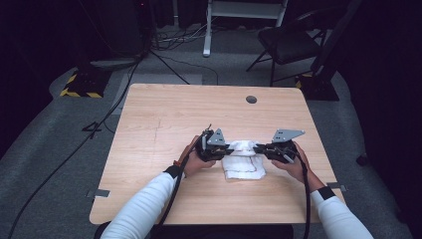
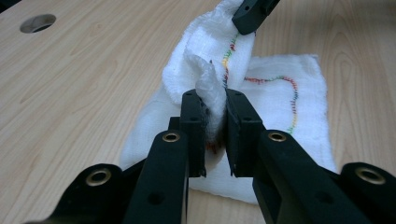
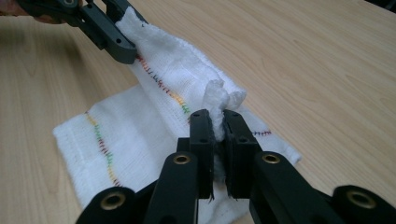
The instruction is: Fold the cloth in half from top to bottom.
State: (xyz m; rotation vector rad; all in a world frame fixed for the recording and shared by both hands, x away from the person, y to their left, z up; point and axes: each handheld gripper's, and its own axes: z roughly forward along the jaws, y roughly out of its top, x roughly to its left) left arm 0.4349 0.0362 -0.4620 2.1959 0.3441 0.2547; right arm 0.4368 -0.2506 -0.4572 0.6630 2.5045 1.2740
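The counter (image 1: pixel 164 114) is a pale wooden top, bare apart from a round cable hole (image 1: pixel 251 99) at its far edge, and my work sits in the near middle of it. There lies the white cloth (image 1: pixel 243 164), stitched with a wandering line of coloured thread. Its near part rests flat on the wood; its far edge is lifted into a ridge strung between my two hands.

My left claw (image 1: pixel 230 148) pinches the left end of that ridge: in the left gripper view the cloth (image 2: pixel 280 116) bunches up between pads that are pressed close on it. My right claw (image 1: pixel 257 147) pinches the right end the same way, a tuft of cloth (image 3: pixel 140 135) poking up from between its tight pads.

So I judge the grasping done and a fold under way: one edge is raised and held at both ends. What is left is to carry that edge over the flat part, lay it down square, and let go with both claws.
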